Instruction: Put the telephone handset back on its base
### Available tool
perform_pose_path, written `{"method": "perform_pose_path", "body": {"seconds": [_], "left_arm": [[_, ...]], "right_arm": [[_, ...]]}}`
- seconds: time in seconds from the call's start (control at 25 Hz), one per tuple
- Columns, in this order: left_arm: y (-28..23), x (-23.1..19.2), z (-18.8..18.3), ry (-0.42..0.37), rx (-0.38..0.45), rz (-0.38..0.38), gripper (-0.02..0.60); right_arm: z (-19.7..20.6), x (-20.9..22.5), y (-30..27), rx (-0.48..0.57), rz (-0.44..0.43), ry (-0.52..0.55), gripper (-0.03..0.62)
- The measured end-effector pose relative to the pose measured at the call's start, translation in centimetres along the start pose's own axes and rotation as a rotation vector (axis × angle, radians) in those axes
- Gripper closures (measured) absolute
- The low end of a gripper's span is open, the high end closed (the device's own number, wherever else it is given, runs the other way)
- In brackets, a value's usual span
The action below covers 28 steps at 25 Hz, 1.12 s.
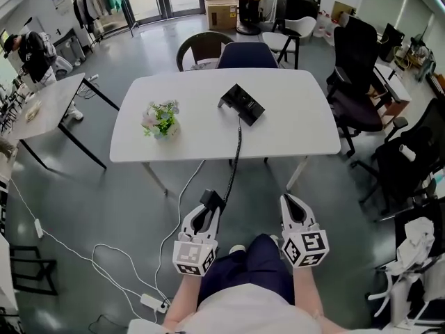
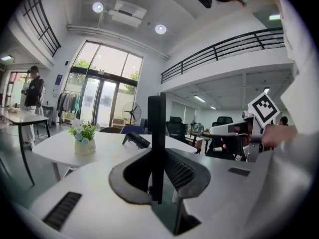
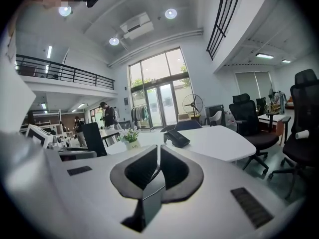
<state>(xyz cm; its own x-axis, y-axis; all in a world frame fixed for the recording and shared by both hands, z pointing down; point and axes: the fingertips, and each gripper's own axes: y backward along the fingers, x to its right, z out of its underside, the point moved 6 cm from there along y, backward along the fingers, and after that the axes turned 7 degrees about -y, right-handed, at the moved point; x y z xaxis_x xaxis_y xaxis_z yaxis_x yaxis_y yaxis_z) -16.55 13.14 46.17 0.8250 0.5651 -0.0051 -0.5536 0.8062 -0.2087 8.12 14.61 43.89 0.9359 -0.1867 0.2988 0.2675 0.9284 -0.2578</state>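
Note:
The black telephone base (image 1: 242, 104) sits on the white table (image 1: 292, 127), right of centre. A coiled black cord (image 1: 235, 160) runs from it down over the table's near edge to the black handset (image 1: 211, 199). My left gripper (image 1: 208, 211) is shut on the handset, well short of the table and above the person's lap. In the left gripper view the handset (image 2: 156, 123) stands upright between the jaws, with the base (image 2: 136, 140) far ahead. My right gripper (image 1: 292, 204) is level with the left one; its jaws (image 3: 158, 151) meet with nothing between them.
A small pot of flowers (image 1: 161, 119) stands on the table's left part. Black office chairs (image 1: 358, 75) crowd the right side and a blue chair (image 1: 247, 56) is behind the table. White cables and a power strip (image 1: 151, 301) lie on the floor at left.

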Motion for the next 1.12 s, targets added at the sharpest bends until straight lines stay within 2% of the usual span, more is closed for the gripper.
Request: {"method": "perform_pose_path", "body": {"seconds": [0.24,0.52,1.12], "left_arm": [[-0.8,0.5,0.2,0.002,-0.004,0.028,0.499],[-1.9,-0.3,0.1,0.022,-0.01,0.006,0.499],[-8.8,-2.9,-1.0,0.054,-0.009,-0.015,0.5]], "right_arm": [[0.9,0.6,0.0,-0.025,0.012,-0.021,0.553],[0.0,1.2,-2.1,-0.024,-0.012,-0.022,0.553],[-2.3,4.3,-10.3,-0.056,-0.065,-0.029,0.553]]}}
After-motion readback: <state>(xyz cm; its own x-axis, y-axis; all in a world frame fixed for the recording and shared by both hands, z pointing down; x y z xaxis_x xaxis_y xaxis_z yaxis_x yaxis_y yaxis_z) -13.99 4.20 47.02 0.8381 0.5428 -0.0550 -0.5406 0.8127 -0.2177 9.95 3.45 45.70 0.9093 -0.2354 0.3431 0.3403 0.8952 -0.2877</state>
